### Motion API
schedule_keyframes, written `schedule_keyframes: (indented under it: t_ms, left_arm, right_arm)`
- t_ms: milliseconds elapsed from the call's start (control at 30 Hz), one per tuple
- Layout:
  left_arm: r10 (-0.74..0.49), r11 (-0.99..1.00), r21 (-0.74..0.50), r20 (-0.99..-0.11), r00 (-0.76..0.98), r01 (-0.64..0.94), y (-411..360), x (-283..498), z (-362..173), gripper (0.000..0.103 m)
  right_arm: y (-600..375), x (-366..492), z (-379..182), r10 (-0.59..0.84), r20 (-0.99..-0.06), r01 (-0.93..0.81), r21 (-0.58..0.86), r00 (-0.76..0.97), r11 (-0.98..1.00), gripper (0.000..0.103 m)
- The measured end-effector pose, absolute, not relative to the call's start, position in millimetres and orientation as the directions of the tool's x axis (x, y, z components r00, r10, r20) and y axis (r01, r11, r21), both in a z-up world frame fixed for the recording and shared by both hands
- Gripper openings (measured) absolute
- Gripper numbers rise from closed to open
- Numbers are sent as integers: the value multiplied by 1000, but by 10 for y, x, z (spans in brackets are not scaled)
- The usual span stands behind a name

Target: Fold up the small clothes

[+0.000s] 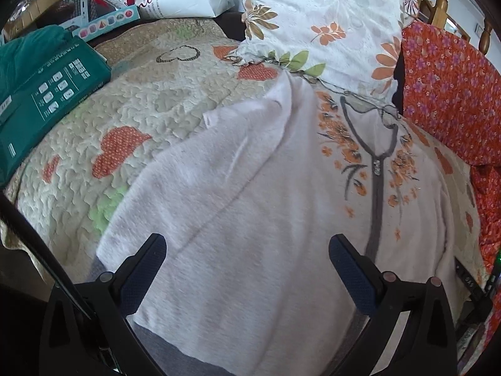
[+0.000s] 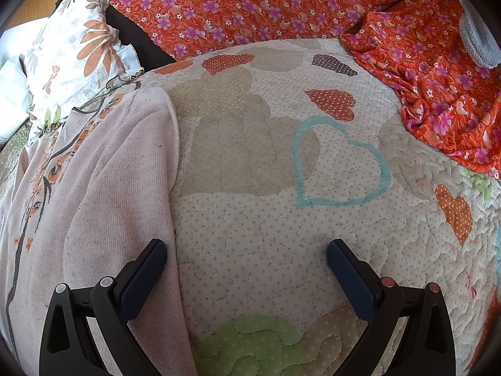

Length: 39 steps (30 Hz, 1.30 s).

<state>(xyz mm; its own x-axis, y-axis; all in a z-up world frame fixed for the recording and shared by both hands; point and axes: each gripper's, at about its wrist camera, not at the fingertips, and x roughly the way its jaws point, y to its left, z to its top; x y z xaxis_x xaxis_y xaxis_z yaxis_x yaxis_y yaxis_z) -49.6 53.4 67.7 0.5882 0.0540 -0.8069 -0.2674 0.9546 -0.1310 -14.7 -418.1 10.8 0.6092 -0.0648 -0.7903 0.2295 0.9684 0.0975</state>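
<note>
A pale pink knit sweater (image 1: 250, 206) with an orange flower print and a grey placket lies spread on the heart-patterned quilt (image 2: 281, 219), with one sleeve folded across its body. The left tongs (image 1: 247, 253) hang over the lower part of the sweater, spread wide with nothing between them. The right tongs (image 2: 247, 260) are also wide and empty; their left finger (image 2: 144, 279) sits over the sweater's edge, and their right finger (image 2: 350, 279) is over bare quilt just beside the sweater. Beyond the sweater's collar rests a white pillow with orange leaf print (image 1: 328, 25). An orange cloth with purple flowers (image 2: 281, 6) lies crumpled to the right of the sweater. A dark green box (image 1: 47, 94) sits on the quilt well to the left of the sweater.
</note>
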Motion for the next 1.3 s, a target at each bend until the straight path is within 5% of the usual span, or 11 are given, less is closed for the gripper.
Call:
schedule_keyframes:
  t_ms: [400,567,600,633,667,700,767,933,1067,1133,1300]
  left_arm:
    - [173,958,4,-803,570,-286,1118,-50,494,103]
    - [188,981,122,-813,551,-154,974,197,223,101]
    - [211,977,180,-818,535,-112,916,256,148,86]
    - [237,970,225,-813,532,-89,890,297,105,81]
    - [222,974,205,-805,550,-93,931,326,138,64]
    - [232,973,200,-808,542,-119,995,369,169,31]
    - [229,970,149,-829,510,-193,1277,524,248,17]
    - [341,899,121,-796,500,-421,2049,788,486,18]
    - [295,822,-49,-816,497,-568,2605,788,668,33]
    - [285,831,-61,-807,518,-553,2563,697,758,35]
    - [227,917,-32,-779,585,-398,1895,351,936,60]
  right_arm:
    - [-4181,-147,108,-65,-790,230,98,609,968,103]
    - [-4181,-147,108,-65,-790,230,98,609,968,103]
    - [-4181,-147,108,-65,-790,230,98,609,968,103]
    - [-4181,-147,108,-65,-790,230,98,609,968,103]
    - [-4181,-146,107,-65,-791,230,97,609,968,103]
    - [-4182,-148,109,-65,-790,229,98,610,968,103]
    - [-4182,-149,110,-65,-789,229,98,611,968,103]
    - [-4182,-149,107,-65,-790,229,98,610,968,103]
    - [-4182,-149,108,-65,-790,229,98,610,968,103]
    - [-4182,-149,108,-64,-790,229,98,610,968,103]
    - [-4182,-148,108,-64,-790,229,98,610,968,103]
